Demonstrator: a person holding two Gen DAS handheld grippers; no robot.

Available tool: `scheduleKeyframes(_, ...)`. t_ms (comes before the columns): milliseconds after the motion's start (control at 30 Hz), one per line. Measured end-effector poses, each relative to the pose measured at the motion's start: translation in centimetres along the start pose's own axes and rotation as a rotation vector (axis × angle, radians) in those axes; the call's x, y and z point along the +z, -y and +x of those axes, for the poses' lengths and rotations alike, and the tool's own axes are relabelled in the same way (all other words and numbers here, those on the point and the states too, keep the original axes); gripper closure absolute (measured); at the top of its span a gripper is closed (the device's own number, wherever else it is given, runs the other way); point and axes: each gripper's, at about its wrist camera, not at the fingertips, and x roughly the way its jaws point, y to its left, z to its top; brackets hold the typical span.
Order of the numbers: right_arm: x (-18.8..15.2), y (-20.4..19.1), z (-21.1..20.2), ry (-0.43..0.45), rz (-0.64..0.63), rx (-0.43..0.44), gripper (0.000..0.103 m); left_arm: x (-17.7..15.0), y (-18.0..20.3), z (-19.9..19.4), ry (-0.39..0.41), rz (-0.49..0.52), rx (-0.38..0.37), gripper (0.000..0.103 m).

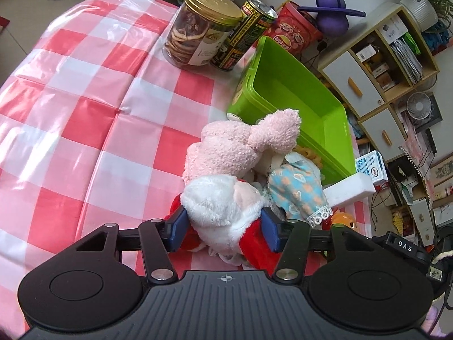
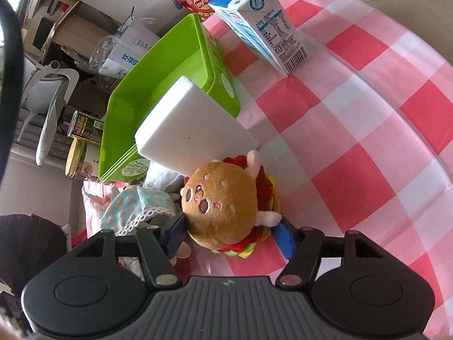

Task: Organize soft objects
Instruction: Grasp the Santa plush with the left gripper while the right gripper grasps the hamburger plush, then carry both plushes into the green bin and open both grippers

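Note:
In the left wrist view my left gripper [image 1: 223, 221] is shut on a Santa plush [image 1: 220, 206], white-bearded and red-suited, on the checked tablecloth. Beyond it lie a pink plush rabbit [image 1: 240, 144] and a doll in blue dotted cloth [image 1: 297, 187], next to the empty green bin [image 1: 294, 96]. In the right wrist view my right gripper [image 2: 229, 226] is shut on a hamburger plush [image 2: 223, 201]. A white foam block [image 2: 192, 130] leans on the green bin [image 2: 170, 65] just ahead. The blue-cloth doll [image 2: 136, 206] lies to the left.
A gold-lidded cookie jar [image 1: 198, 31], a dark can [image 1: 243, 34] and a red chip tube [image 1: 294, 31] stand behind the bin. A milk carton [image 2: 266, 25] stands on the cloth at upper right. Shelves and clutter lie beyond the table edge.

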Motion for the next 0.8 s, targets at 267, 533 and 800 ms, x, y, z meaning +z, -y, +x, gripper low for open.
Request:
scheduleKeyframes(267,-0.2,-0.3,-0.7,0.020,-0.021,0.008,0.076,-0.1,0.3,-0.4,0.011,0.006,0.012,0.054)
scheduleKeyframes(533,-0.7,-0.5,-2.1,0.011,-0.008,0.058,0.077,-0.3,0.6,-1.7,0.039,0.015,-0.008,0.055)
scheduleKeyframes(800,-1.7,-1.8,-5.0,0.058,-0.009,0.135,0.077,-0.3,1.2,-3.9,0.095,0.010,-0.062,0.055)
